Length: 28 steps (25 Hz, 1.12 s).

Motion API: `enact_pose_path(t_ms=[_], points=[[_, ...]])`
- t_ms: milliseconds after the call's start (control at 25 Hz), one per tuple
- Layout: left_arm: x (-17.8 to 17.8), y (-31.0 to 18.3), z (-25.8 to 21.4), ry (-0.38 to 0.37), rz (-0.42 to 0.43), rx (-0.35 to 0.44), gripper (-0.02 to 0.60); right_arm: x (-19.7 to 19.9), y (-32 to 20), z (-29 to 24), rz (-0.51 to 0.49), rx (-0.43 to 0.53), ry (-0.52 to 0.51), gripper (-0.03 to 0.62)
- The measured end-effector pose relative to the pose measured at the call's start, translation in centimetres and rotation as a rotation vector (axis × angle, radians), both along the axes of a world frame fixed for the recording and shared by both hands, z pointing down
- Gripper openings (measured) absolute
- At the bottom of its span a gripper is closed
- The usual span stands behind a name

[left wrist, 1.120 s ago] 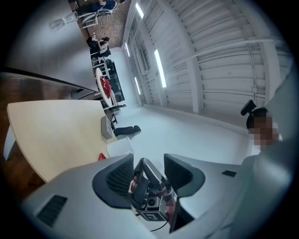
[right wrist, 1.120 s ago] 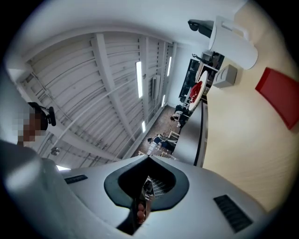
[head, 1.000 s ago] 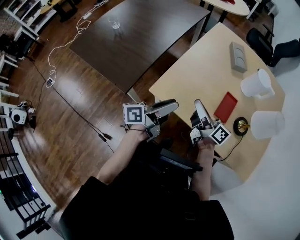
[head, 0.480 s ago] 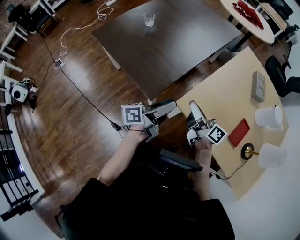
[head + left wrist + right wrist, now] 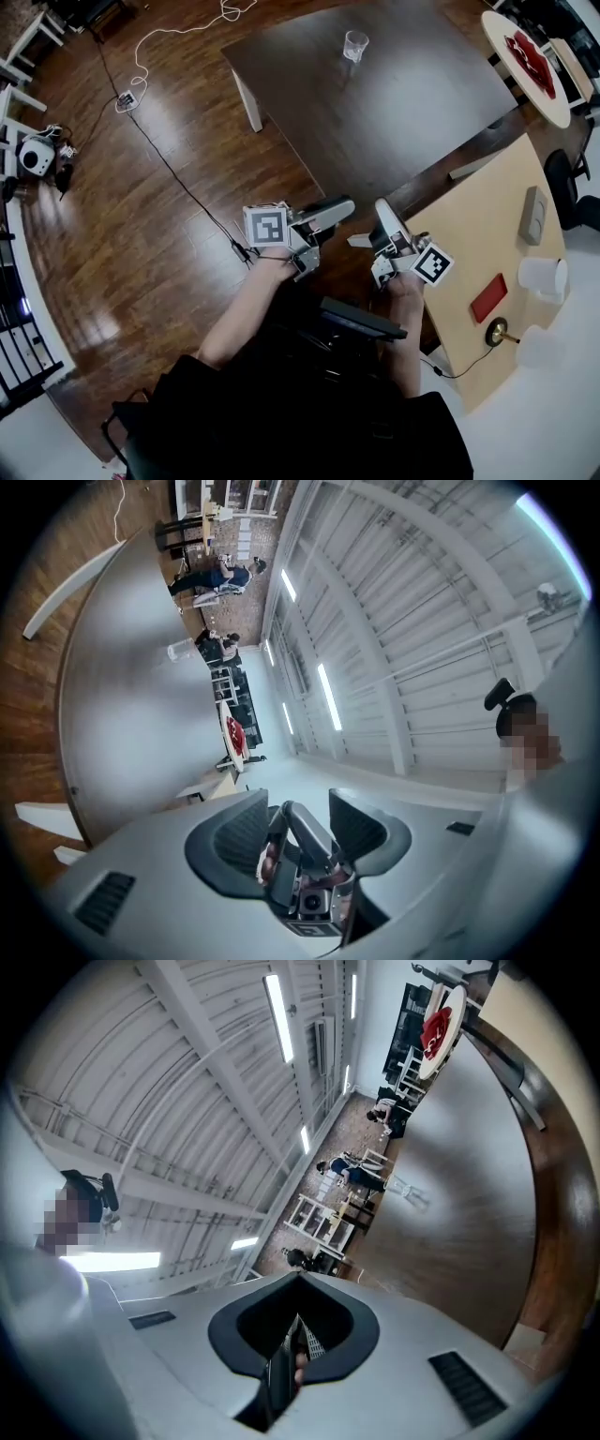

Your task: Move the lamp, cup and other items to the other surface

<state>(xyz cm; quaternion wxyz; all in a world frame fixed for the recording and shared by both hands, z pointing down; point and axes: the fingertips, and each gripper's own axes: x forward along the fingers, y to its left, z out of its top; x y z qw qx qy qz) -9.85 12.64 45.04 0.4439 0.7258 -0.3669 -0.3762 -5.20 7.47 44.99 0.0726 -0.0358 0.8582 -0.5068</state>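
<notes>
Cord snag is my main worry: the lamp (image 5: 498, 330) and cup (image 5: 544, 277) sit on the light bench (image 5: 478, 225), well right of the right hand-held gripper (image 5: 382, 211), its jaws together and empty. The left hand-held gripper (image 5: 339, 208) stands apart, also empty. The lamp's cord (image 5: 455, 368) hangs over the bench's edge and could catch when the lamp is lifted.

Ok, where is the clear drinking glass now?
Head view, upper right of centre: the clear drinking glass stands alone on the dark brown table, far from the light wooden table at right.
</notes>
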Motion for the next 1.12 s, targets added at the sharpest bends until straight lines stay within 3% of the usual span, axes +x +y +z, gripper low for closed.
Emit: enact_pose_path(t_ms=[280, 600, 920, 1120], points=[[-9.1, 3.4, 0.4, 0.028, -0.091, 0.0, 0.221, -9.0, 2.9, 0.2, -0.077, -0.006, 0.019, 0.017], [-13.7, 4.5, 0.7, 0.062, -0.19, 0.012, 0.221, -15.1, 3.5, 0.3, -0.186, -0.009, 0.028, 0.017], [-21.2, 3.9, 1.4, -0.001, -0.318, -0.064, 0.221, -23.1, 1.1, 0.2, -0.29, -0.065, -0.067, 0.017], [-23.5, -0.1, -0.3, -0.058, -0.342, -0.071, 0.221, -26.2, -3.6, -1.8, -0.311, -0.051, -0.137, 0.017]])
